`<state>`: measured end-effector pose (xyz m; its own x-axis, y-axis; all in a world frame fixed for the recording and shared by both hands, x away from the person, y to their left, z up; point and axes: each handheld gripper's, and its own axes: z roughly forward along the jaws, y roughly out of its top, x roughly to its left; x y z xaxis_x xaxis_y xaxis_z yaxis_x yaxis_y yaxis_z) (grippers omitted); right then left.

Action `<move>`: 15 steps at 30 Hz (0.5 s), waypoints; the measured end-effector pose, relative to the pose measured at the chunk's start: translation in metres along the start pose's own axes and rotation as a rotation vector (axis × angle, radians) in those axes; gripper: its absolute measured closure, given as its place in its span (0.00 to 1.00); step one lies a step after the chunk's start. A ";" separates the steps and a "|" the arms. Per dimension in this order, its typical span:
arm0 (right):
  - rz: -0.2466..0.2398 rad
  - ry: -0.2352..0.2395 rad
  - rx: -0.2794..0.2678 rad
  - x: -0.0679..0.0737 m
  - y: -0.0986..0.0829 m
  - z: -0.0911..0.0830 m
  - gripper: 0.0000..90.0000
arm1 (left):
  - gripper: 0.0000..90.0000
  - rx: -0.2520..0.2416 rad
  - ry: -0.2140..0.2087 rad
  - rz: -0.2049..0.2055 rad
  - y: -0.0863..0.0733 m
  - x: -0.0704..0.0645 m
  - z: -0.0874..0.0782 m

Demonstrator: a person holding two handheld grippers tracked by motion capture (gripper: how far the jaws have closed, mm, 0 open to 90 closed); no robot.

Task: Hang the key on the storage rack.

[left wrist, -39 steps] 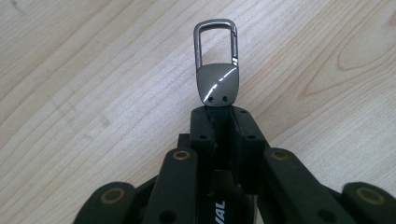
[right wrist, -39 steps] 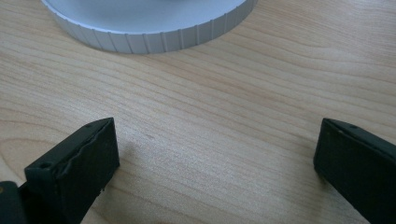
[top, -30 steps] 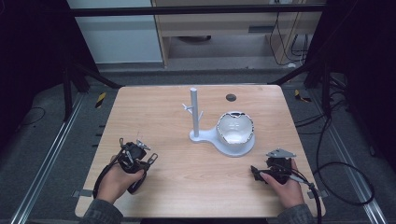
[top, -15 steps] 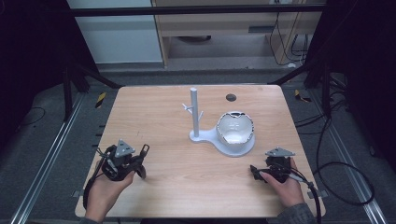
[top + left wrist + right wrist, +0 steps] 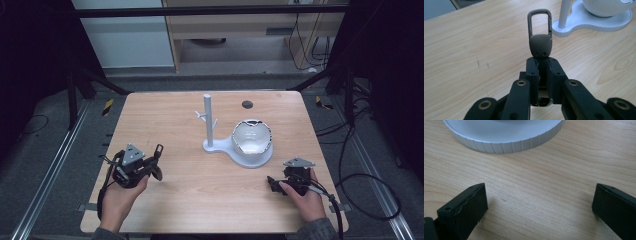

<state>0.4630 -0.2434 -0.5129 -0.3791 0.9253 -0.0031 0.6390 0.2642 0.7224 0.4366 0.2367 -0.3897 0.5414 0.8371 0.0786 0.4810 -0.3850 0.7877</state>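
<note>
The wooden table (image 5: 210, 200) has wide bare room in front of the white stand (image 5: 235, 150) with its pegged post and bowl; edges lie well apart from both hands. The right gripper (image 5: 539, 202) rests low, jaws spread, empty. The left gripper (image 5: 541, 70) clamps a small metal carabiner keychain (image 5: 539, 35) by its tab: light, rigid, probably slick, loop free for hooking.

My left gripper (image 5: 150, 162) was black, topped by a grey three-cornered plate, with brass-ringed pivots and small screw holes on its jaw blocks. My right gripper (image 5: 274, 183) matched it, trailing a black cable. Grey sleeve cuffs covered both my wrists.
</note>
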 end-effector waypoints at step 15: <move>0.000 0.001 0.000 0.000 0.000 0.000 0.00 | 0.90 -0.108 0.002 -0.003 0.011 -0.008 0.003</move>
<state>0.4633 -0.2431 -0.5129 -0.3799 0.9250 -0.0019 0.6390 0.2639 0.7225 0.4390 0.2246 -0.3837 0.5388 0.8389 0.0776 0.4055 -0.3390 0.8489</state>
